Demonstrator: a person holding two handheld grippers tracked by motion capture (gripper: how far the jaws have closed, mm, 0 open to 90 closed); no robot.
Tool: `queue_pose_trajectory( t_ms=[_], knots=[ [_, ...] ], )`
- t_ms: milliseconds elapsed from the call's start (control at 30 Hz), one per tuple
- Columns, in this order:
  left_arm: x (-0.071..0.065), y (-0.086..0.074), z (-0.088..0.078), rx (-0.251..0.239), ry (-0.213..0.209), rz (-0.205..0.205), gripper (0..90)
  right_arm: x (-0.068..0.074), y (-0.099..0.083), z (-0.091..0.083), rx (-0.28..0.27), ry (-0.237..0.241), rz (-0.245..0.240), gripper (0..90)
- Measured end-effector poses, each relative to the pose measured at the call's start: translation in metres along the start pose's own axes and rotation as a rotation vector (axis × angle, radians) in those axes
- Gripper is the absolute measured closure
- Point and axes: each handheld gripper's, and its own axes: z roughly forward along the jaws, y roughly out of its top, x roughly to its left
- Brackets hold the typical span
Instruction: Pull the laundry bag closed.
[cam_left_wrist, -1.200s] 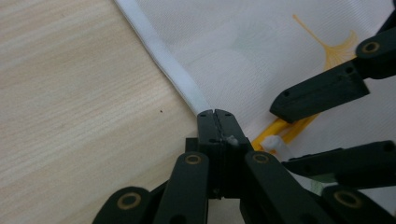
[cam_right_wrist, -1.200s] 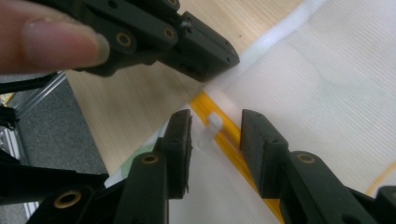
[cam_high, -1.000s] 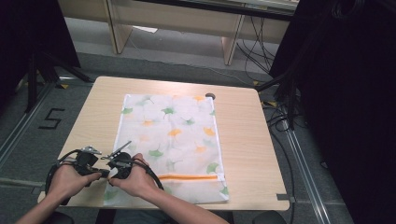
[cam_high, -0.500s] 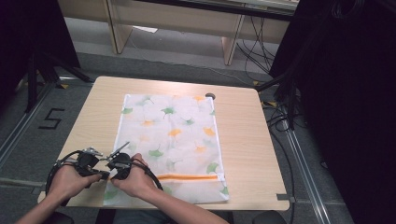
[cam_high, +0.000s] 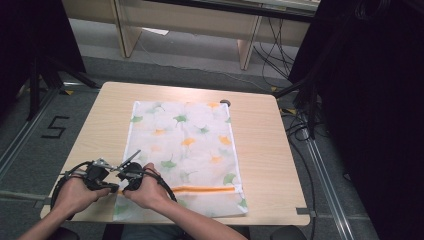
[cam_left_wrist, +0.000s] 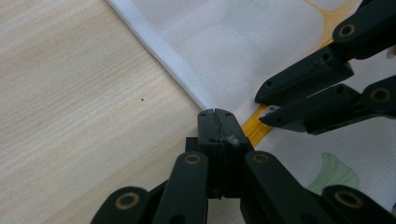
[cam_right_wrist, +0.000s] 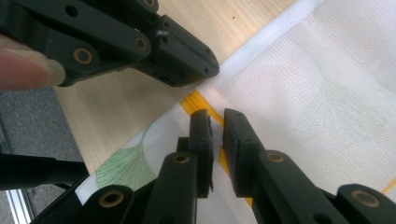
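Resting low side by side, left gripper (cam_left_wrist: 215, 122) pinches the bag's (cam_high: 195, 130) edge (right gripper (cam_right_wrist: 217, 122) narrowing on its zipper (cam_right_wrist: 198, 103)).

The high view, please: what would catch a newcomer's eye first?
A white mesh bag printed with green and orange leaves lies flat across the wooden table, an orange zipper running along its near end. At that zipper's left end both grippers meet: the left gripper is shut at the bag's edge, and the right gripper has just been closing over the zipper.
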Motion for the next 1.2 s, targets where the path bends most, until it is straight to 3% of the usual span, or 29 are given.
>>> queue_pose_trajectory(
  t_ms=[67, 233, 267, 367, 500, 533, 567, 600, 700, 733, 767, 867, 967, 1067, 1200],
  knots=[
    [0.0, 0.0, 0.0, 0.007, 0.0, 0.006, 89.1, -0.001, -0.001, -0.001, -0.015, -0.001, -0.02, 82.3],
    [-0.001, 0.001, 0.0, 0.01, 0.007, 0.017, 89.1, -0.001, -0.002, -0.004, 0.009, -0.007, 0.001, 85.2],
    [-0.001, 0.001, 0.0, 0.008, 0.007, 0.017, 89.1, -0.004, -0.002, -0.003, -0.004, -0.005, -0.038, 86.4],
    [-0.001, 0.001, 0.0, 0.004, 0.009, 0.015, 88.7, -0.002, -0.002, -0.004, 0.012, 0.0, 0.004, 87.6],
    [-0.002, 0.002, -0.006, -0.066, 0.006, 0.008, 89.0, -0.003, -0.001, -0.004, 0.009, 0.006, -0.009, 88.0],
    [-0.004, 0.002, -0.007, -0.067, 0.001, 0.006, 89.2, -0.002, -0.001, -0.005, 0.013, 0.0, 0.008, 88.2],
    [-0.005, 0.002, -0.008, -0.054, -0.02, 0.018, 89.2, -0.002, -0.001, -0.005, 0.014, 0.001, 0.01, 88.3],
    [-0.008, 0.001, -0.007, -0.056, -0.04, -0.004, 89.2, 0.001, 0.0, -0.005, 0.004, 0.015, 0.046, 88.4],
    [-0.013, 0.0, -0.008, -0.053, -0.051, 0.007, 88.9, 0.0, -0.001, -0.004, 0.003, 0.022, 0.05, 88.6],
    [-0.014, 0.0, -0.007, -0.046, -0.037, 0.003, 88.6, 0.0, -0.001, -0.004, 0.004, 0.025, 0.061, 88.7],
    [-0.014, 0.0, -0.007, -0.026, -0.052, 0.016, 87.7, 0.0, -0.001, -0.004, 0.006, 0.02, 0.067, 89.2],
    [-0.016, -0.001, -0.007, -0.027, -0.045, 0.013, 87.0, 0.001, 0.0, -0.004, 0.008, 0.019, 0.081, 89.2],
    [-0.018, -0.001, -0.006, -0.026, -0.033, 0.006, 87.0, 0.0, 0.0, -0.004, 0.012, 0.026, 0.072, 89.2],
    [-0.019, -0.001, -0.007, -0.038, -0.053, -0.005, 86.2, 0.001, 0.0, -0.003, 0.01, 0.022, 0.074, 89.2],
    [-0.021, -0.001, -0.008, -0.006, -0.034, 0.014, 85.8, 0.001, 0.0, -0.003, 0.009, 0.016, 0.074, 89.3]
  ],
)
